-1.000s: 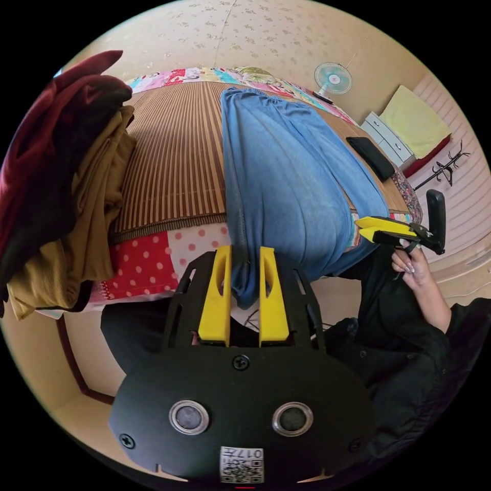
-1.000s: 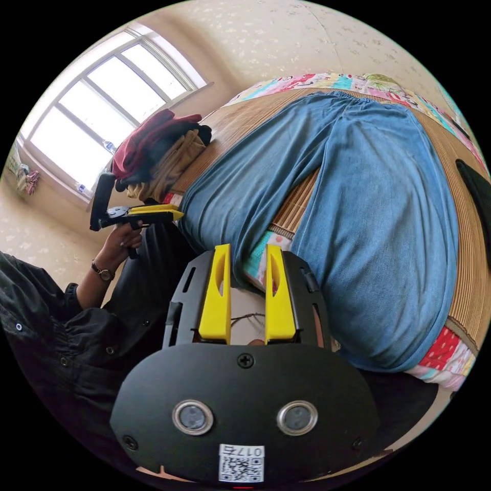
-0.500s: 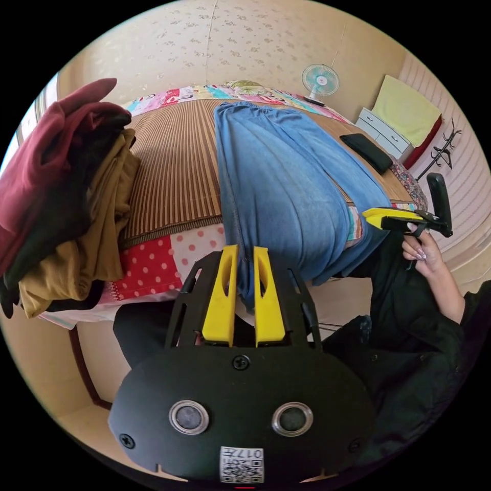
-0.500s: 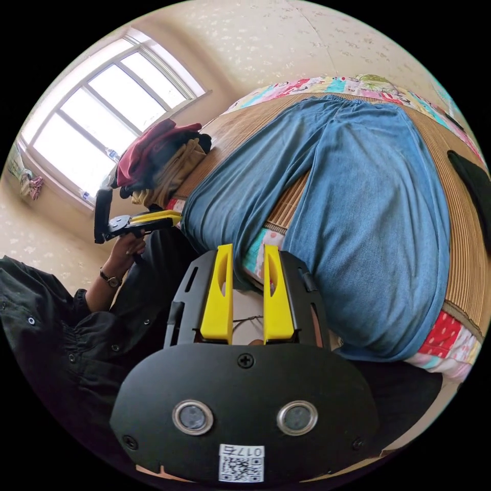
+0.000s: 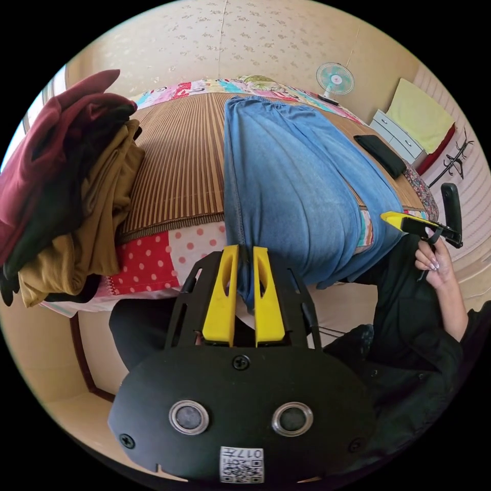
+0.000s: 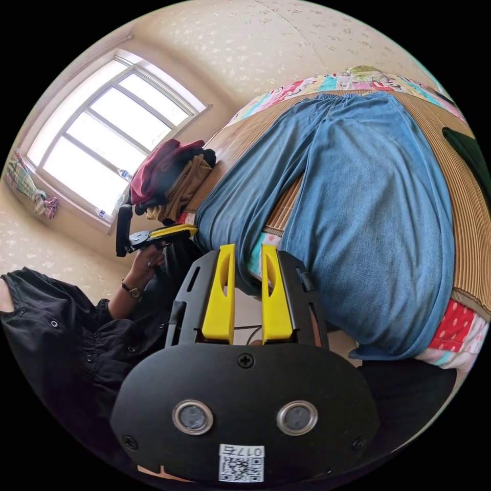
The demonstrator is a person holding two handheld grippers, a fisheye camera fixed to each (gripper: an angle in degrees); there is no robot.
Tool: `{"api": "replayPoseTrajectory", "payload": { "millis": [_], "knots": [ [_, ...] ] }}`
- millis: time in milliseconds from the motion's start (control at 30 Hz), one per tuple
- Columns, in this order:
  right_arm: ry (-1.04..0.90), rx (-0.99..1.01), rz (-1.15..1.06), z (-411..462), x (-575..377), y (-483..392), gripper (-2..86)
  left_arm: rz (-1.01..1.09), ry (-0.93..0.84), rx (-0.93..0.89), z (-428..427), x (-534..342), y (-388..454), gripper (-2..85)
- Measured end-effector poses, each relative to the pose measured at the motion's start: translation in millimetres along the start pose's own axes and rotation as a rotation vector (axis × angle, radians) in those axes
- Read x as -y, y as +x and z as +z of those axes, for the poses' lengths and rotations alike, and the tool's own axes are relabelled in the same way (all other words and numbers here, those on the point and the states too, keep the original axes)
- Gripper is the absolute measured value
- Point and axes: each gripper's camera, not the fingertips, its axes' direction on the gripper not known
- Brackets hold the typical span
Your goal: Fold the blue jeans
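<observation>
Here, one pair of blue jeans (image 5: 286,174) is spread mid-frame across the bed (image 5: 179,158); a leg hem is pinched in each nearly closed gripper, left gripper (image 5: 244,255) and right gripper (image 6: 247,251).

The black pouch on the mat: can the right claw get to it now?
Probably not at once. The right claw is at a jeans hem at the bed's near edge, and the pouch lies well up the mat beyond the jeans.
</observation>
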Motion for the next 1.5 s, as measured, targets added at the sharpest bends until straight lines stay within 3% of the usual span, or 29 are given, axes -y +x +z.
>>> {"api": "replayPoseTrajectory", "payload": {
  "millis": [300,1200,1500],
  "knots": [
    [0.005,0.047,0.001,9,1,1,7.2,-0.152,0.068,-0.131,-1,-25,-22,5.2],
    [0.028,0.115,-0.009,16,-8,-9,3.4,-0.224,0.186,-0.153,-6,-57,-29,4.3],
    [0.034,0.128,-0.009,22,-6,-14,2.1,-0.187,0.135,-0.140,8,-53,-23,4.4]
  ]
}}
